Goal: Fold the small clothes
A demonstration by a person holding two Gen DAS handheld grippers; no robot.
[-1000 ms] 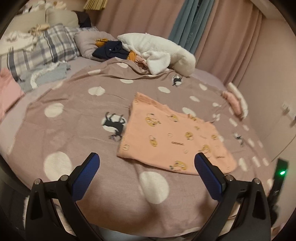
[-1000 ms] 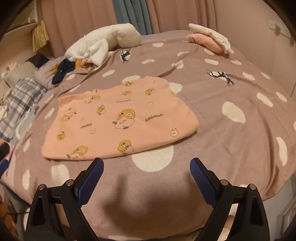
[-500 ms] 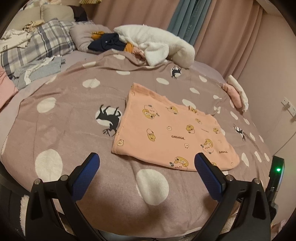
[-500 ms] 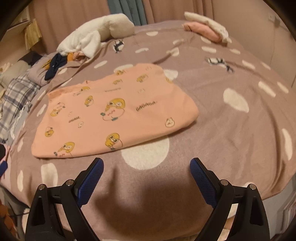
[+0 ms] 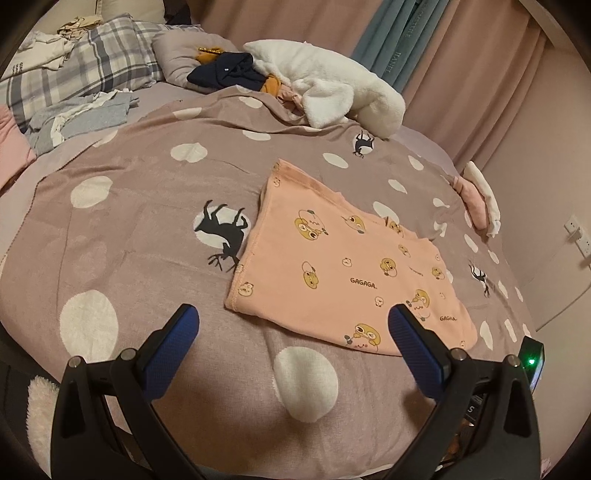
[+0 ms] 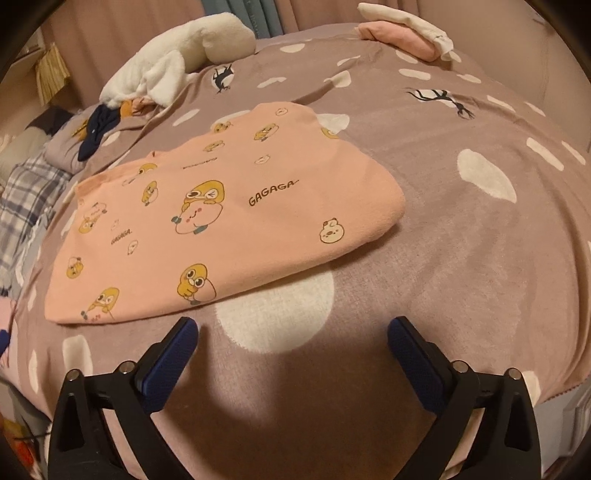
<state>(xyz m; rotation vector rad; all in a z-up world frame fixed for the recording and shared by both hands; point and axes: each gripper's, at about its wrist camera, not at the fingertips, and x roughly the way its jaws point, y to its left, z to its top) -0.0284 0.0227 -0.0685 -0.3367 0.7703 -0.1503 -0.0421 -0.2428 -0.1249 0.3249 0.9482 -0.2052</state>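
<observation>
A peach garment printed with yellow cartoon figures and "GAGAGA" (image 5: 332, 269) lies flat and folded over on the mauve spotted blanket (image 5: 129, 229). It also shows in the right wrist view (image 6: 221, 221). My left gripper (image 5: 291, 328) is open and empty, above the blanket at the garment's near edge. My right gripper (image 6: 291, 339) is open and empty, just short of the garment's near edge, over a white spot.
A white fleece item (image 5: 332, 88) and a heap of dark and orange clothes (image 5: 229, 72) lie at the far side. A folded pink and white stack (image 6: 406, 33) sits at the far right. Plaid pillow (image 5: 74, 74) at the left. Curtains (image 5: 443, 55) hang behind.
Both grippers have moved forward and lower toward the garment, which looms larger in both views. The garment has not moved. Both stay open.
</observation>
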